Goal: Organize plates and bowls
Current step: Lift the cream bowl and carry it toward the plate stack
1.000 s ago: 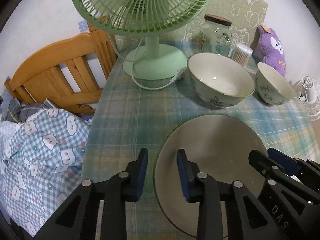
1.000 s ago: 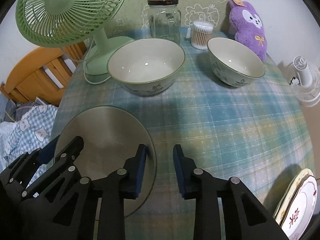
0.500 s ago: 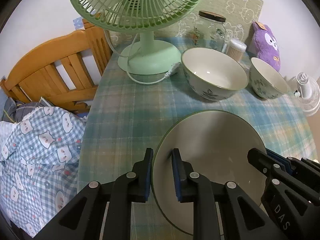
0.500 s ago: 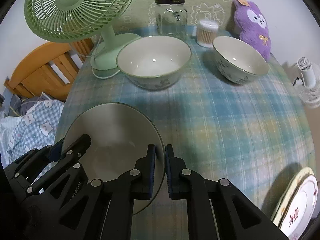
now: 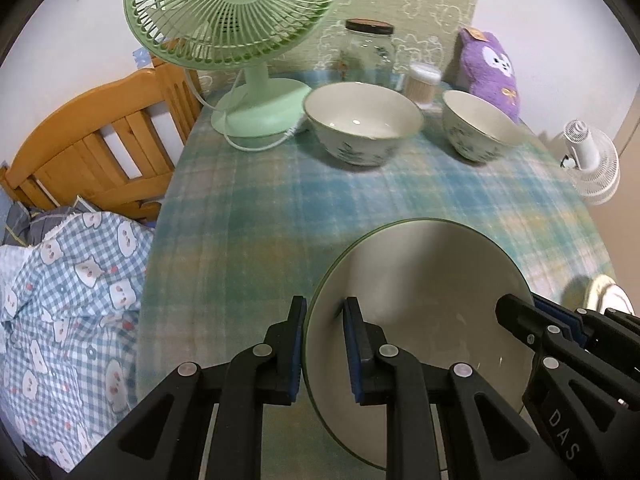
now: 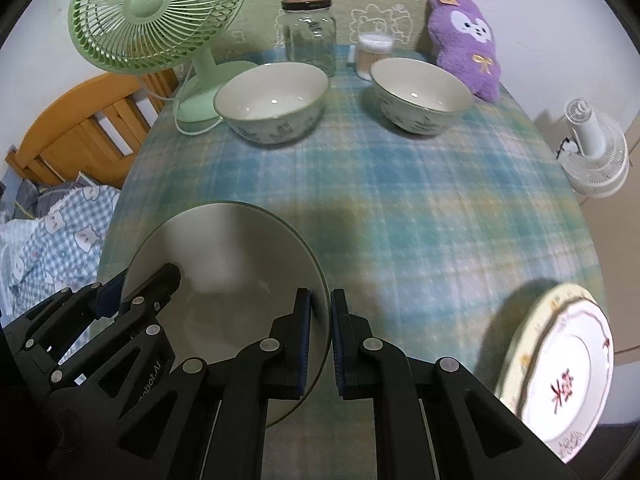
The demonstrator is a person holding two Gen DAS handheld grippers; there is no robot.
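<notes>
A cream plate [image 5: 424, 292] with a thin green rim hangs slightly above the plaid tablecloth [image 6: 400, 200], tilted. My left gripper [image 5: 325, 308] is shut on its left rim, and my right gripper [image 6: 321, 300] is shut on its right rim. Each gripper also shows in the other's view: the right gripper [image 5: 520, 314] at the plate's far edge, the left gripper [image 6: 156, 284] likewise. A large floral bowl [image 6: 272, 100] and a smaller bowl [image 6: 420, 94] stand at the back. A stack of patterned plates [image 6: 560, 380] lies at the table's front right.
A green desk fan [image 5: 236, 12] with its cable stands back left. Behind the bowls are a glass jar [image 6: 310, 32], a cotton swab tub [image 6: 374, 54] and a purple plush [image 6: 466, 40]. A wooden headboard [image 5: 100, 140] and checked bedding [image 5: 60, 280] lie left, a white fan [image 6: 592, 148] right.
Both grippers closed onto the plate's opposite rims, then carried it up and to the right. The stack of patterned plates has come further into view.
</notes>
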